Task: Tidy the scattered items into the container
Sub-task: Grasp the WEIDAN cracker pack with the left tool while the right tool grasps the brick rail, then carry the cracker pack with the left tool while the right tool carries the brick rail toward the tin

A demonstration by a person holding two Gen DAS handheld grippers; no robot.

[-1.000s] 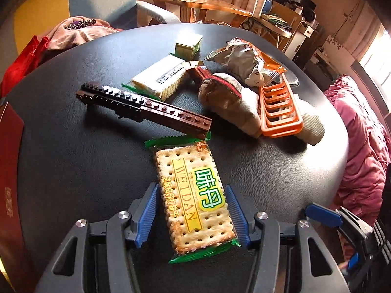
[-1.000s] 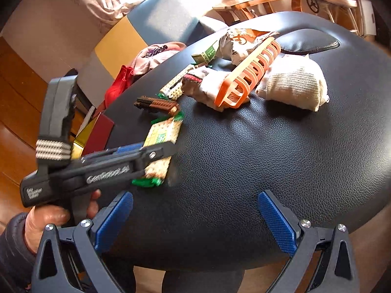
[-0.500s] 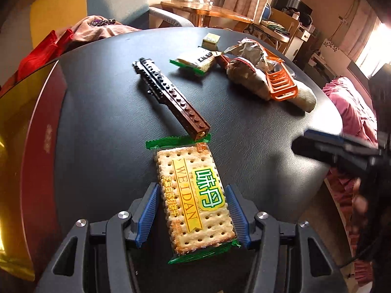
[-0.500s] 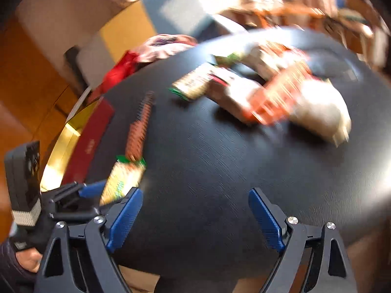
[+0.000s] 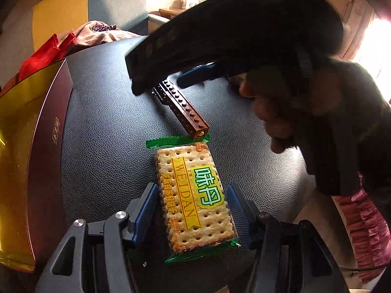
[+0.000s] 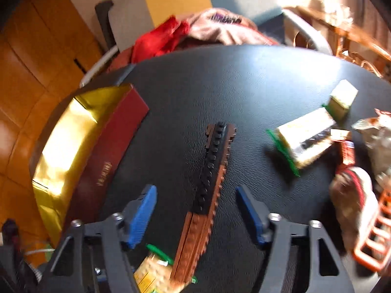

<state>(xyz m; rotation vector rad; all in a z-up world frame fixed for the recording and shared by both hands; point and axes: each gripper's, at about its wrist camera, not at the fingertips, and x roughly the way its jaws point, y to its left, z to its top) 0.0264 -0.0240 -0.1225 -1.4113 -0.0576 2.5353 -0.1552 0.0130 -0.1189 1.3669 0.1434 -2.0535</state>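
A packet of WEIDAN crackers (image 5: 195, 195) in green-edged wrap sits between the blue pads of my left gripper (image 5: 190, 202), which is shut on it just above the black table (image 5: 102, 134). A long brown and black brick bar (image 5: 183, 107) lies beyond the packet, its near end touching the wrap. My right gripper (image 6: 195, 202) is open and straddles the brick bar (image 6: 210, 178) from above. In the left wrist view it appears as a dark body with one blue finger (image 5: 195, 75) and a hand behind it. The red box with gold lining (image 5: 48, 122) stands open at the table's left edge.
On the right lie a second cracker packet (image 6: 303, 139), a small pale box (image 6: 342, 100), a snack bag (image 6: 376, 136), a cloth pouch (image 6: 354, 200) and an orange plastic rack (image 6: 374, 239). Red and pink clothes (image 6: 195, 31) are heaped on a chair behind the table.
My right gripper swung left across the table and now sits over the brick bar. My left gripper, still holding the crackers, turned left toward the red box.
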